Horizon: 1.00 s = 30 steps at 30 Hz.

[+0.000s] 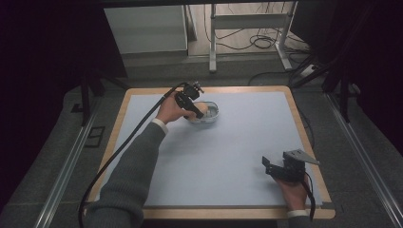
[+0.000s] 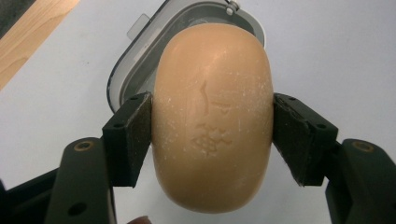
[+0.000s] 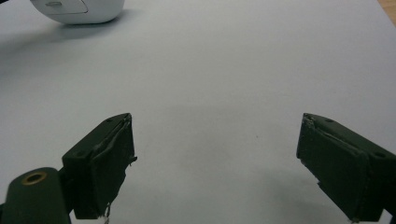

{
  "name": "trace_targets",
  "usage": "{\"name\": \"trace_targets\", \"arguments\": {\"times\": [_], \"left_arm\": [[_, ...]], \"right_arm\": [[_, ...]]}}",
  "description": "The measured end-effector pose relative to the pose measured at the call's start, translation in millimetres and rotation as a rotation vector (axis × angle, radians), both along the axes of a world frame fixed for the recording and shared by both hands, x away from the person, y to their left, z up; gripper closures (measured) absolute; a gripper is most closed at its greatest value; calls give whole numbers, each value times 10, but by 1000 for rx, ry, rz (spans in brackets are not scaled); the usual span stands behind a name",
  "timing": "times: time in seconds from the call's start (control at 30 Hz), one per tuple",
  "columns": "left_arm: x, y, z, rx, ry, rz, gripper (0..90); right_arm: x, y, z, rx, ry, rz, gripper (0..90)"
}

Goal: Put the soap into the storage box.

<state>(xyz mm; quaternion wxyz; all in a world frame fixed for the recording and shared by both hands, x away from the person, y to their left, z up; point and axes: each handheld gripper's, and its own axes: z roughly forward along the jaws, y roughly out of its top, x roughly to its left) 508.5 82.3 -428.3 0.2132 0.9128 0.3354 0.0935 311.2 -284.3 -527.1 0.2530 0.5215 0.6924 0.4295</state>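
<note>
A peach-coloured oval soap bar (image 2: 212, 116) sits clamped between the black pads of my left gripper (image 2: 212, 135), which is shut on it. Directly beyond the bar lies an open grey soap dish (image 2: 140, 51) with a white rim. In the high view the left gripper (image 1: 196, 110) holds the soap bar (image 1: 201, 108) just over the dish (image 1: 211, 116) near the far middle of the mat. My right gripper (image 1: 272, 167) rests low at the front right of the table, jaws wide apart with nothing between them (image 3: 215, 163).
A pale blue mat (image 1: 228, 152) covers the wooden table (image 1: 309, 137). A white rounded object (image 3: 77, 10) lies at the top left of the right gripper view. A black cable (image 1: 128, 142) trails from the left gripper over the left edge.
</note>
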Motion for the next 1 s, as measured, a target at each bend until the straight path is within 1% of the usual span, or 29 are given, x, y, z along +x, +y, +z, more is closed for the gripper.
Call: {"name": "trace_targets", "arguments": {"times": [0.03,0.17,0.2,0.27,0.4,0.43,0.47,0.57,0.7,0.9,1.0], "left_arm": [[16,-8,-2,10,2,-5,326],[80,-40,-14,9,1,-4,325],[97,-45,-11,15,2,-8,325],[129,-57,-13,11,-1,-7,325],[189,-85,-20,23,0,-16,325],[200,-94,-27,15,-2,-8,325],[216,-93,-27,18,0,-14,325],[249,-102,-36,23,1,-12,325],[281,-106,-43,16,2,-14,325],[343,-119,-116,28,9,-8,325],[368,-138,-159,14,20,-14,325]], "right_arm": [[0,0,0,0,0,0,115],[0,-1,-1,-1,0,1,115],[1,-2,0,-3,1,3,115],[1,0,0,-1,0,0,115],[-1,1,0,0,1,0,115],[0,1,0,-2,1,0,115],[0,1,0,-2,0,0,115],[1,-1,-1,-2,-2,0,115],[0,2,0,-3,2,1,115],[1,6,-1,-5,2,-1,115],[2,6,-1,-5,3,-1,115]]}}
